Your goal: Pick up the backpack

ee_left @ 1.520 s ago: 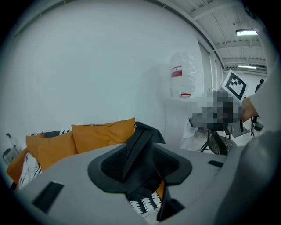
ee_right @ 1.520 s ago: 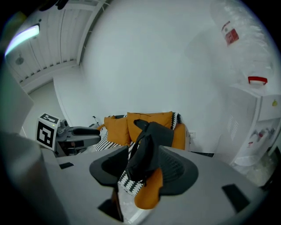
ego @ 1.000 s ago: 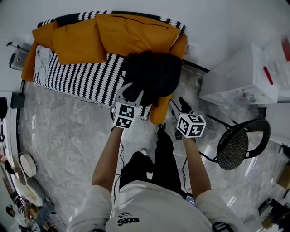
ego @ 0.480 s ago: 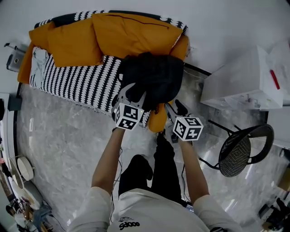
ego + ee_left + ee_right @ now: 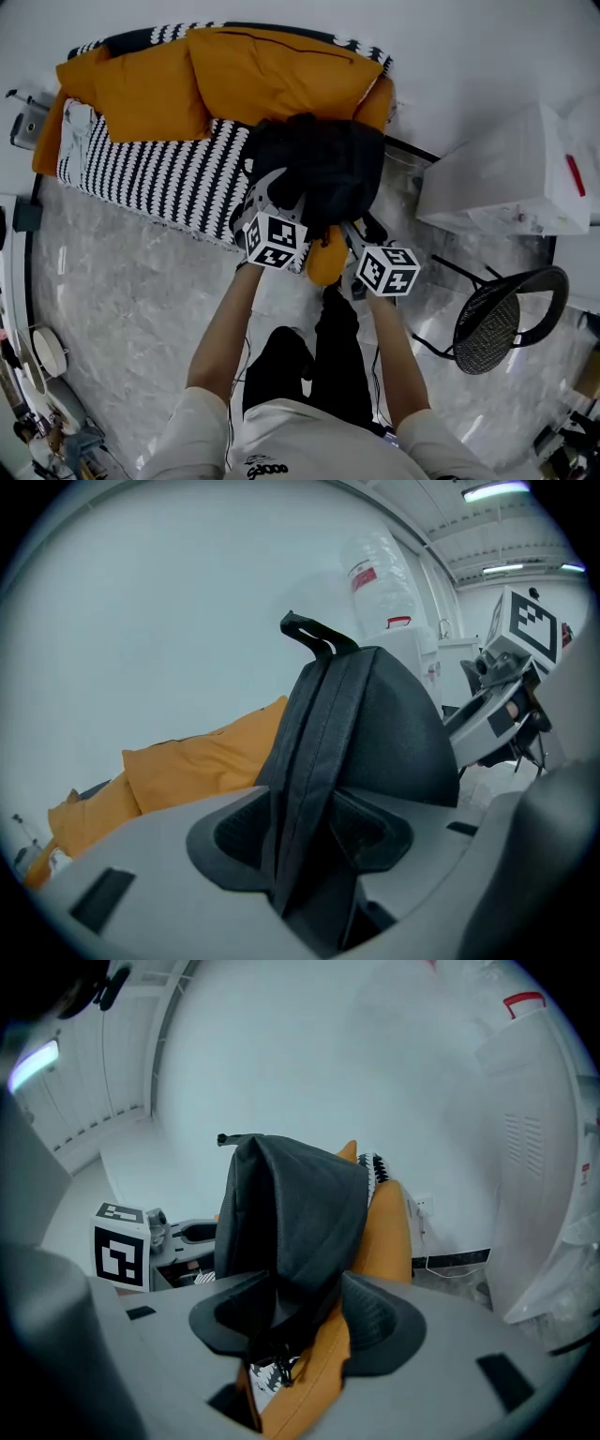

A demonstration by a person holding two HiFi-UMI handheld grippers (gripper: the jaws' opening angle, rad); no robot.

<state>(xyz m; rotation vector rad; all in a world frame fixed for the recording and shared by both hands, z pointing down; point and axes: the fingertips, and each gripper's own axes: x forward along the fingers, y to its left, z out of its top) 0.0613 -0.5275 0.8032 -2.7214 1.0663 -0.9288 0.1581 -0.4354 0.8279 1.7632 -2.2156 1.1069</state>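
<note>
Widening my left claw (image 5: 307, 841) around a strap (image 5: 314, 752) of the black fabric backpack (image 5: 319, 164), right claw (image 5: 305, 1321) also unclenched astride it, I've lifted nothing yet.

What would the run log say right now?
phase: pre-grasp | left tongs: just been opening, backpack strap between | right tongs: open round backpack | backpack: on striped sofa, not lifted
</note>
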